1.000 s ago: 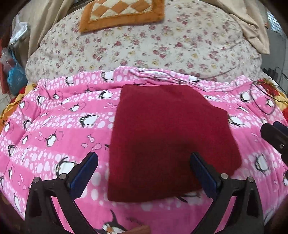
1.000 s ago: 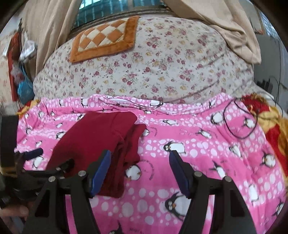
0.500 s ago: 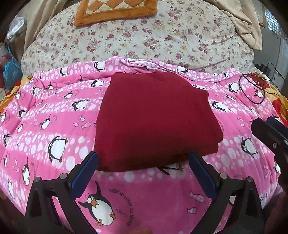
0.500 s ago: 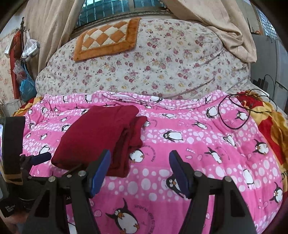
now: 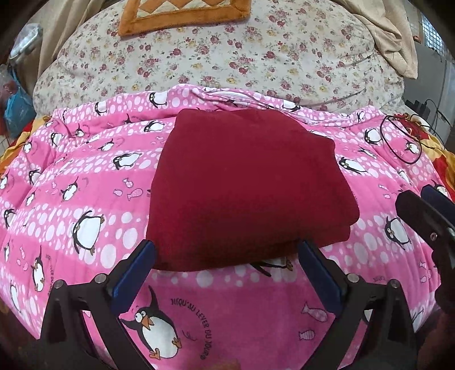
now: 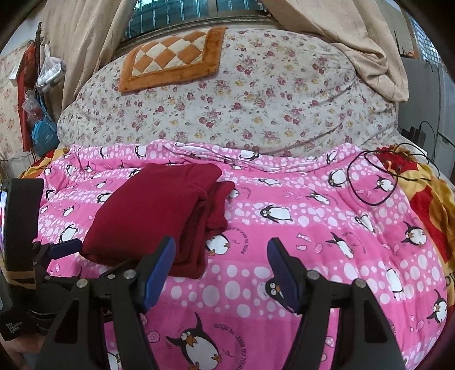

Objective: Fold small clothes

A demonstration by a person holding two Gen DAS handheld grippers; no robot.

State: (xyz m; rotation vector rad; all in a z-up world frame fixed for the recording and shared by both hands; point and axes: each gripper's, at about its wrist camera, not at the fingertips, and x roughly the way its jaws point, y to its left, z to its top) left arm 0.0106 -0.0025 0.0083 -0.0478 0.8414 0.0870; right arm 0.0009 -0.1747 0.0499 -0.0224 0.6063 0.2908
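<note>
A folded red garment (image 5: 244, 187) lies near the middle of the pink blanket (image 5: 85, 193). The left gripper (image 5: 226, 266) and right gripper (image 6: 220, 263) gape empty. Only the right view shows the garment's layered side edge and the window (image 6: 182, 11).

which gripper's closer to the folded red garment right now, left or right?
Left. The left gripper is open right at the near edge of the red garment, fingers either side. The right gripper is open over bare pink blanket, the garment off to its left.
</note>
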